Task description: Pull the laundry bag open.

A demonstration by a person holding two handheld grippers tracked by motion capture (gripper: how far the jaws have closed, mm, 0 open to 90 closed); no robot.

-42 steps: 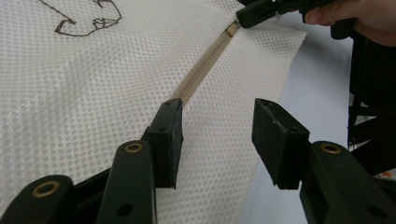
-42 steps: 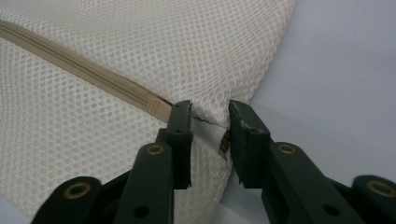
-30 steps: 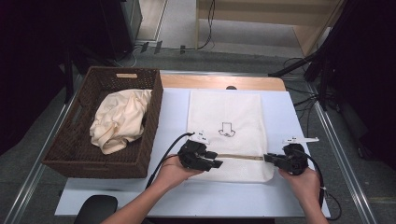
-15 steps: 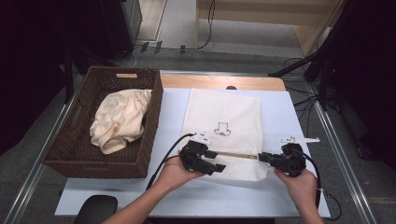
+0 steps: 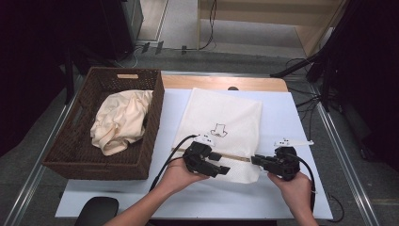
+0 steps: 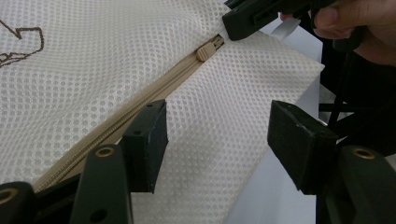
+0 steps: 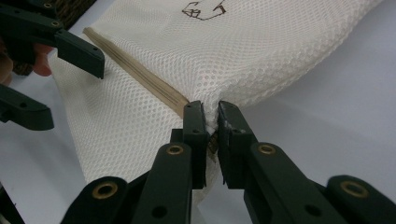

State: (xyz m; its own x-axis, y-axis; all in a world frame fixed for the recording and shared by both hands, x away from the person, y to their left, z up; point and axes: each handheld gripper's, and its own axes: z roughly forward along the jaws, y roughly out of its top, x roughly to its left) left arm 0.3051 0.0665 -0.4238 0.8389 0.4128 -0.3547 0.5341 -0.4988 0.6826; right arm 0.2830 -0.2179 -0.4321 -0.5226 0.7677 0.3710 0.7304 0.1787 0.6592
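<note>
The mesh bag point(image 5: 226, 117) lies flat on the white table point(image 5: 291, 113), its beige zipper point(image 5: 235, 157) running between the two grippers. The left gripper point(image 5: 221, 168) hovers over the near part of the bag with its jaws apart; they have just been closing a little, and in the left gripper view the mesh and zipper point(image 6: 140, 105) lie under and between the fingers point(image 6: 149, 140) without being pinched. The zipper pull point(image 6: 205, 50) sits ahead of those fingers, right at the tip of the other gripper. The right gripper point(image 5: 256, 161) is clamped tight on the bag's edge at the zipper's end; in the right gripper view its fingers point(image 7: 194, 135) squeeze the bunched mesh point(image 7: 233, 56) between them. Left of the left fingers stands a wicker basket point(image 5: 66, 155) holding a crumpled cream cloth point(image 5: 120, 120).
</note>
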